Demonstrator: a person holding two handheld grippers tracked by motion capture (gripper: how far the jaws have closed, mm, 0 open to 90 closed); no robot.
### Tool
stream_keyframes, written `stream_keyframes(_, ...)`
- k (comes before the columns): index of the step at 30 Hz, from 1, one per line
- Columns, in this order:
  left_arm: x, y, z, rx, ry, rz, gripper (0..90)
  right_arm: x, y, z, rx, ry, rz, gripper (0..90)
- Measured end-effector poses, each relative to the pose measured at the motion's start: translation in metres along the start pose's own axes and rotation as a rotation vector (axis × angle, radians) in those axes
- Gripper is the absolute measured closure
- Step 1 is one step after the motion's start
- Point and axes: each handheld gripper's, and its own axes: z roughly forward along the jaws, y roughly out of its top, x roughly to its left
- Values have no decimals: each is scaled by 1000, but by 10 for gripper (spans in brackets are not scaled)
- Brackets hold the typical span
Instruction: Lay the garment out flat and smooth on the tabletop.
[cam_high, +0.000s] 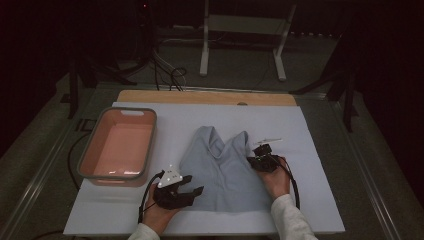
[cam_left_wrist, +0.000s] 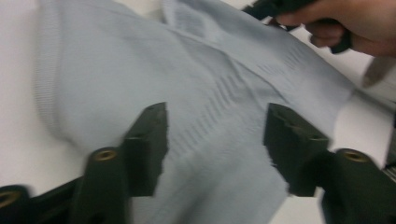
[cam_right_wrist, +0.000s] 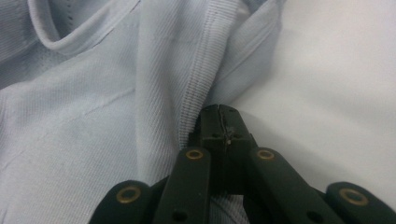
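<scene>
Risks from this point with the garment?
1. Right gripper is shut at the garment's ribbed edge; the bite looks thin, so the cloth may slip out.
2. Left gripper is open over the fabric; closing there may pinch both layers.
3. Uneven pulls may bunch the cloth toward the bin.

Garment (cam_right_wrist: 93, 130) edge hidden between right tongs (cam_right_wrist: 219, 122); lower hem cropped.

**Left tool over garment**

Left tool (cam_left_wrist: 215, 140) jaws apart, poised over pale blue knit garment (cam_left_wrist: 196, 84) lying rumpled on white worktop (cam_left_wrist: 18, 140); nothing pinched. Far corner: a hand (cam_left_wrist: 341, 23) gripping the other tool (cam_left_wrist: 271, 7) at fabric's edge.
</scene>
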Motion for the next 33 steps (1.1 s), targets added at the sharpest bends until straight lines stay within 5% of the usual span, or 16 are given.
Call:
stream_keyframes(4, -3, -3, 8, 50, -2, 18, 477, -3, 2, -6, -39, 16, -5, 900)
stream_keyframes(8, -5, -5, 12, 70, 1, 17, 454, -4, 10, -8, -70, -19, -5, 683)
stream_keyframes(13, -4, -5, 11, 72, 6, 14, 437, -3, 23, -6, -86, -52, 32, 558)
stream_keyframes(24, -7, -11, 10, 95, 0, 13, 452, -7, 50, 5, -82, -95, 94, 646)
stream_keyframes(29, -10, -18, 14, 159, -23, 24, 477, -11, 58, 13, -48, -118, 125, 654)
stream_keyframes(31, -10, -19, 16, 174, -24, 28, 491, -15, 60, 19, -22, -81, 149, 819)
stream_keyframes(33, -10, -20, 17, 182, -27, 28, 497, -16, 60, 19, -21, -79, 147, 867)
